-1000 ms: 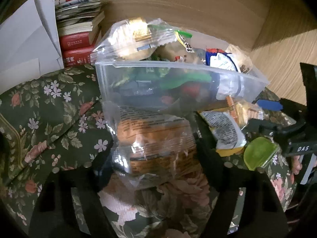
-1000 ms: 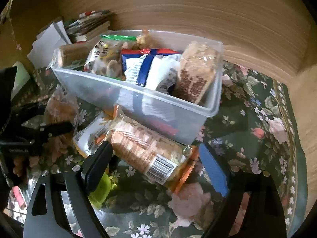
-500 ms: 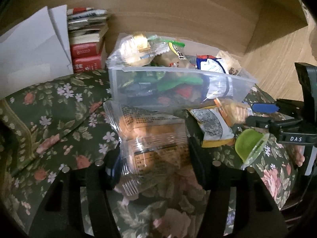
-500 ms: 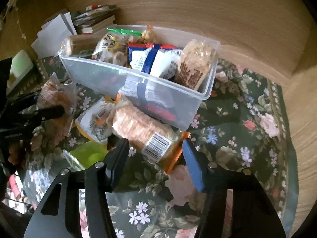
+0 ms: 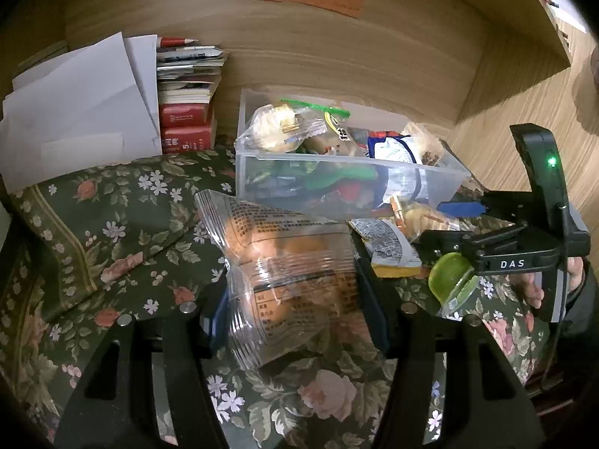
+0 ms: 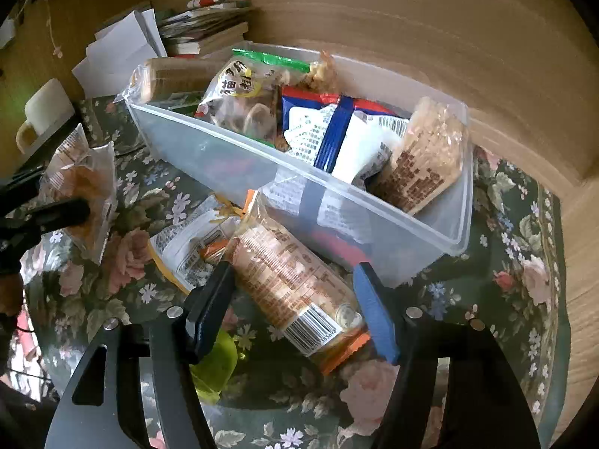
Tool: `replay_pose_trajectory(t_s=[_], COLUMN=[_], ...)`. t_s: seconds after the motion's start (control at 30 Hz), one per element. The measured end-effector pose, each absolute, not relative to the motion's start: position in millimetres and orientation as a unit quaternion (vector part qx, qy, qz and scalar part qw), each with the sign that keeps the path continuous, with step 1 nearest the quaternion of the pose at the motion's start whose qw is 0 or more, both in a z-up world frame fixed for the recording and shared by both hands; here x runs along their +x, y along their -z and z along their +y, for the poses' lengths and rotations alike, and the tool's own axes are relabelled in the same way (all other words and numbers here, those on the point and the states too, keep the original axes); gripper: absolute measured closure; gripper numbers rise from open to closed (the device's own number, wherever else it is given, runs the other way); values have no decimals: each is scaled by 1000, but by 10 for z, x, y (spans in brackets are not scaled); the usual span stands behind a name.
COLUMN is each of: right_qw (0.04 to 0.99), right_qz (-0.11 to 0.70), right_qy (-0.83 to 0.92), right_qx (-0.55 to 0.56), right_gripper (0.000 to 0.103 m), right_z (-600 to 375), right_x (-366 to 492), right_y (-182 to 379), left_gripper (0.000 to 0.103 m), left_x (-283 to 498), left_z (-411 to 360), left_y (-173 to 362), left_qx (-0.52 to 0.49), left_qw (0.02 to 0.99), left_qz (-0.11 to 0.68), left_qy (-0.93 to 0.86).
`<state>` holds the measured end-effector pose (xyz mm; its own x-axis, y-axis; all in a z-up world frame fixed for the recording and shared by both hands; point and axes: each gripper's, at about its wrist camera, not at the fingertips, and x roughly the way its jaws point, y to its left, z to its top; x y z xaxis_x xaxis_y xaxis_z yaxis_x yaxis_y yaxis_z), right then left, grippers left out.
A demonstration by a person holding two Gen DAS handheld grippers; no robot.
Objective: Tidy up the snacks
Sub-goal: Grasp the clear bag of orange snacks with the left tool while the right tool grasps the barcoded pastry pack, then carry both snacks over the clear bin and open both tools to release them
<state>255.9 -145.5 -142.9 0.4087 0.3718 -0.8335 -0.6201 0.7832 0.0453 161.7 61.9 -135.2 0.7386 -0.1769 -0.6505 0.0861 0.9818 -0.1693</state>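
Left wrist view: the left gripper (image 5: pixel 295 299) clenches a clear bag of orange snacks (image 5: pixel 288 269) above a floral cloth (image 5: pixel 112 224); behind it stands a clear plastic bin (image 5: pixel 337 183) full of snack packets.

Right wrist view: the right gripper (image 6: pixel 295 307), its jaws having just widened, straddles a cracker pack (image 6: pixel 295 284) lying against the bin (image 6: pixel 224 157); whether the pads press it, I cannot tell.
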Motion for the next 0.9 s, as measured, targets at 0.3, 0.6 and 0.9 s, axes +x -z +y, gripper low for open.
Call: replay_pose_trajectory(t_s=[0.3, 0.6, 0.9], right_qw=[817, 825, 848], right_qz=[485, 489, 453], right_qy=[-295, -253, -232], right_qx=[-97, -130, -148], right_gripper=[51, 61, 72], right_z=[-1768, -2046, -2029], right_x=[2461, 2280, 2014], right_y=[1459, 1460, 1483], left_gripper=[44, 44, 44], left_x=[1659, 1668, 1680], left_z=[511, 441, 379], left_y=[1338, 1309, 1211], left_qx=[-67, -62, -57], left_qw=[931, 932, 935], left_qz=[351, 347, 337], left_qy=[75, 86, 95])
